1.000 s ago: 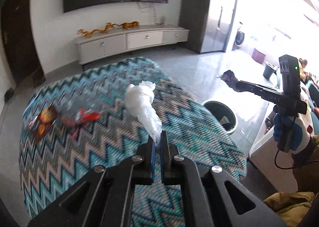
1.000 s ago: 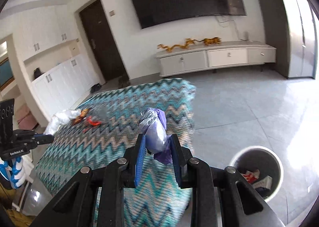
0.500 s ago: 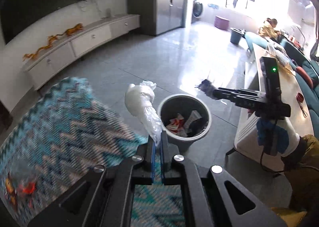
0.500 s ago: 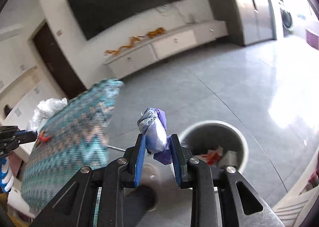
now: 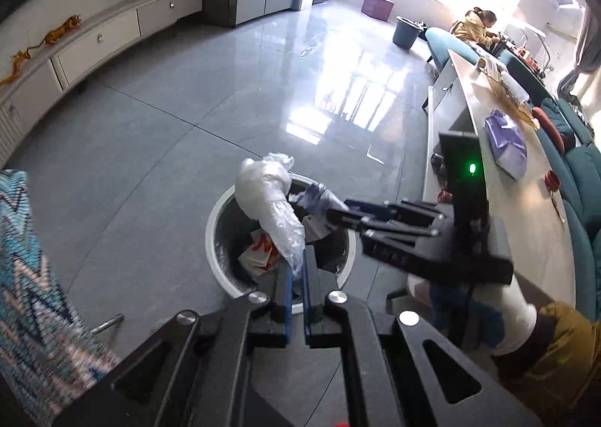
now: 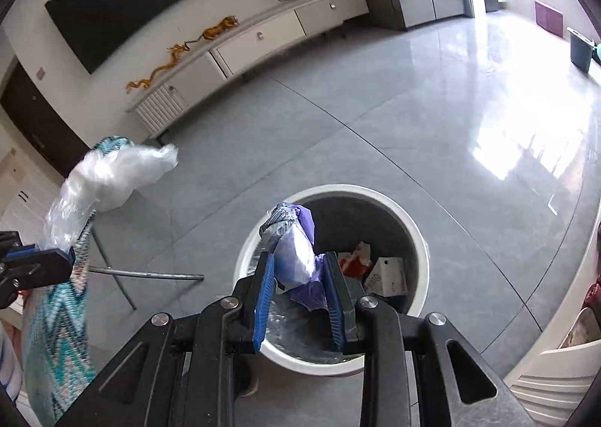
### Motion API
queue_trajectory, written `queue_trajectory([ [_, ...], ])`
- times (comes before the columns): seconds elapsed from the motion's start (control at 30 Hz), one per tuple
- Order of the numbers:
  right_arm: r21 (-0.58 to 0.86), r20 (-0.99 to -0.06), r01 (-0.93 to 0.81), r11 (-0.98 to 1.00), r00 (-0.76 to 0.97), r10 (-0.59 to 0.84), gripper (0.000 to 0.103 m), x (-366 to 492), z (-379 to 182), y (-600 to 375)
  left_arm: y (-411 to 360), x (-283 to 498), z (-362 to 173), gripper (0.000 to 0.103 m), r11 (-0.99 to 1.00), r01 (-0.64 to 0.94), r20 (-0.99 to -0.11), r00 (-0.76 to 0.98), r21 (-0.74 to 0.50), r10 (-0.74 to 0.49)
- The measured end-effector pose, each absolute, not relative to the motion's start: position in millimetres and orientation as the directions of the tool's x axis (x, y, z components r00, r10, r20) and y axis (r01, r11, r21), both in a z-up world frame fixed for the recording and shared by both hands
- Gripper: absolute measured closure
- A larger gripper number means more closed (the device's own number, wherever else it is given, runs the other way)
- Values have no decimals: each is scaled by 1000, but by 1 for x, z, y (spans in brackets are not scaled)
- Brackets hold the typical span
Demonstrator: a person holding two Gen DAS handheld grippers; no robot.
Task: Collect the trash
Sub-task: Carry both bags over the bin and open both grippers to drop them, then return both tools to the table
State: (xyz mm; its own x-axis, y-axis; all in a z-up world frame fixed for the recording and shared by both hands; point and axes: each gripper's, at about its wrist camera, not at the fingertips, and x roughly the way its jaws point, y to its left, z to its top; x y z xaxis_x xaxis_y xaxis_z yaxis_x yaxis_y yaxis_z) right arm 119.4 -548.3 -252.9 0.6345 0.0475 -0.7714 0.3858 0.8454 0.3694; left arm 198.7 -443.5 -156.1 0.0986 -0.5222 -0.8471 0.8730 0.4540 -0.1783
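a: where's the trash now?
b: left gripper [image 5: 296, 269] is pinched tight on a clear bag [image 5: 268, 201], right gripper [image 6: 298, 276] is clamped on a purple wad [image 6: 296, 258]. both hang over the bin [image 6: 420, 250].
a: what's in the bin?
b: red and white packets [image 6: 375, 265].
a: anything near?
b: the zigzag cloth [image 5: 26, 276] and its table leg [image 6: 150, 275] just beside the bin; a white counter [image 5: 526, 231] on the other side. the right gripper reaches across the bin's mouth in the left view.
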Motion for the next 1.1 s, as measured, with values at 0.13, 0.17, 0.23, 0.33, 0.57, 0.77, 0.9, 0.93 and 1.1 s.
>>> queue_trajectory([
  [0.13, 327, -807, 425, 844, 591, 15, 75, 127, -268, -553, -465, 213, -171, 98, 475, 843, -844, 50, -251, -535],
  [0.17, 320, -811, 433, 842, 585, 7, 74, 126, -269, -554, -468, 216, -172, 98, 479, 837, -842, 42, -265, -538],
  [0.23, 307, -816, 444, 842, 578, -7, 65, 123, -269, -556, -470, 219, -174, 97, 486, 827, -839, 33, -283, -544],
  [0.33, 282, -821, 446, 849, 571, -28, 60, 118, -267, -556, -469, 222, -171, 96, 492, 815, -830, 24, -307, -557],
  [0.57, 293, -809, 472, 831, 586, -48, 50, 101, -255, -557, -450, 216, -152, 69, 509, 813, -818, 73, -282, -570],
  [0.77, 285, -786, 453, 845, 615, -64, 35, 87, -230, -540, -414, 216, -120, 56, 557, 794, -793, 168, -244, -586],
  [0.9, 294, -758, 440, 849, 648, -73, 29, 77, -206, -526, -384, 211, -97, 56, 590, 779, -773, 236, -211, -589],
  [0.93, 298, -750, 435, 850, 657, -73, 28, 75, -201, -523, -376, 208, -91, 56, 600, 776, -769, 260, -194, -584],
  [1.1, 301, -705, 396, 867, 705, -77, 25, 64, -165, -504, -330, 193, -68, 56, 654, 753, -735, 400, -78, -547],
])
